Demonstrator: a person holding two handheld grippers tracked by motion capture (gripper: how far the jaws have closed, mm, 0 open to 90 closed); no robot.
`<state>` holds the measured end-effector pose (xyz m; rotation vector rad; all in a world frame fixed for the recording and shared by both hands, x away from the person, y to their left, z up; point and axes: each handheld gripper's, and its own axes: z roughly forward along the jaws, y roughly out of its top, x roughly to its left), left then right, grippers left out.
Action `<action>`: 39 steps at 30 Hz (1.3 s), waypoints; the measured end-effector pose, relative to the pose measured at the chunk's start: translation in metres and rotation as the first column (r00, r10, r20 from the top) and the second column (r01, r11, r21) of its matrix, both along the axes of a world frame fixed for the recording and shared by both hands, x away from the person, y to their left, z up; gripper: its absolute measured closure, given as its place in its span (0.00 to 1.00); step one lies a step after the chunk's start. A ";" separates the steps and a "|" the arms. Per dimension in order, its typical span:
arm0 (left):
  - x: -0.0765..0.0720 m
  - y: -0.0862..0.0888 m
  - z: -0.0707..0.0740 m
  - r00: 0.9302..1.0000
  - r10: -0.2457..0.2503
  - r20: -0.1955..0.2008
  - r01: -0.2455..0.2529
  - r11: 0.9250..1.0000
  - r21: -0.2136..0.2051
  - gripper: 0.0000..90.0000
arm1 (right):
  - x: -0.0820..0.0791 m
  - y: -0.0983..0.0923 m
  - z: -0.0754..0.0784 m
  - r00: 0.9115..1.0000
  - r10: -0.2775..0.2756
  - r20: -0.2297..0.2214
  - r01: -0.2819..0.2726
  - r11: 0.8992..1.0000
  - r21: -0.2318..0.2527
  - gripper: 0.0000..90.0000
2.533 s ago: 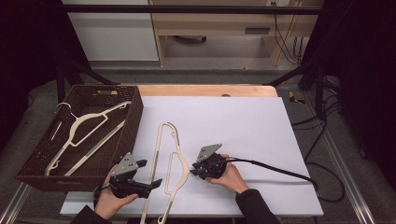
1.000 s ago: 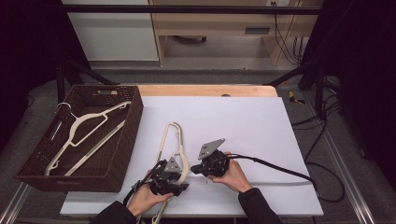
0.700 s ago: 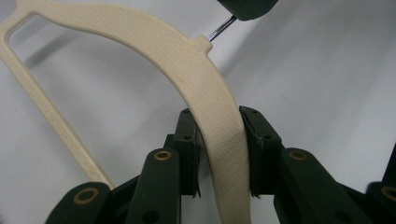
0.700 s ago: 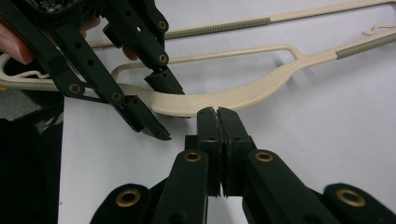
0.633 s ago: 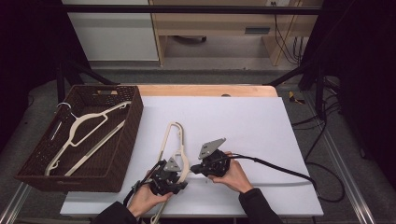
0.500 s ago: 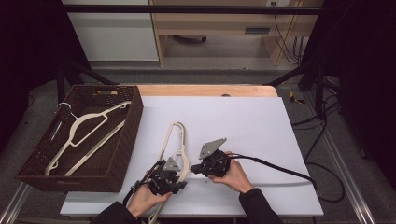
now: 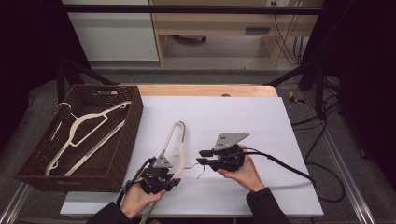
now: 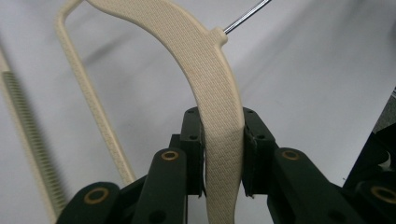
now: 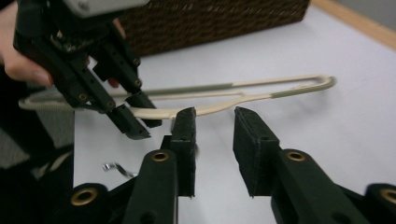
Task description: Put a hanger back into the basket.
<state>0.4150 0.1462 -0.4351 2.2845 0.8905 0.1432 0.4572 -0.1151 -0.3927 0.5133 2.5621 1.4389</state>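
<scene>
A cream plastic hanger lies lengthwise on the white table, with its metal hook curling to the right. My left gripper is shut on the hanger's broad arm near the hook's stem; its jaws have just been closing on it. The pads press both sides of the arm. My right gripper hovers right of the hanger, its jaws just opened and nothing between them. In the right gripper view the right gripper faces the hanger and the left gripper.
A dark wicker basket stands at the table's left edge with two cream hangers inside. The right gripper's black cable trails off to the right. A wooden strip borders the table's far edge.
The right gripper has opened, come off the hanger and risen a little to the right. The left gripper has closed on the hanger's arm and lifted it slightly.
</scene>
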 end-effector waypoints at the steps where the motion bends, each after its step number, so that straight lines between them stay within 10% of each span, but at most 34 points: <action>1: -0.001 0.004 0.004 1.000 0.013 0.006 -0.013 1.000 -0.012 0.82 | 0.000 -0.011 0.006 0.999 -0.050 0.009 0.050 0.998 0.040 0.72; 9: -0.004 0.018 0.019 0.999 0.044 0.015 -0.043 0.999 -0.019 0.84 | -0.001 -0.052 0.010 0.974 -0.224 0.025 0.219 0.968 0.126 0.53; 24: -0.006 0.042 0.037 0.989 0.140 0.056 -0.139 0.990 -0.015 0.87 | -0.013 -0.076 -0.006 0.937 -0.349 0.009 0.346 0.932 0.110 0.25; 39: -0.003 0.064 0.048 0.958 0.274 0.082 -0.270 0.962 -0.048 0.96 | -0.027 -0.092 -0.014 0.915 -0.403 0.002 0.401 0.911 0.099 0.15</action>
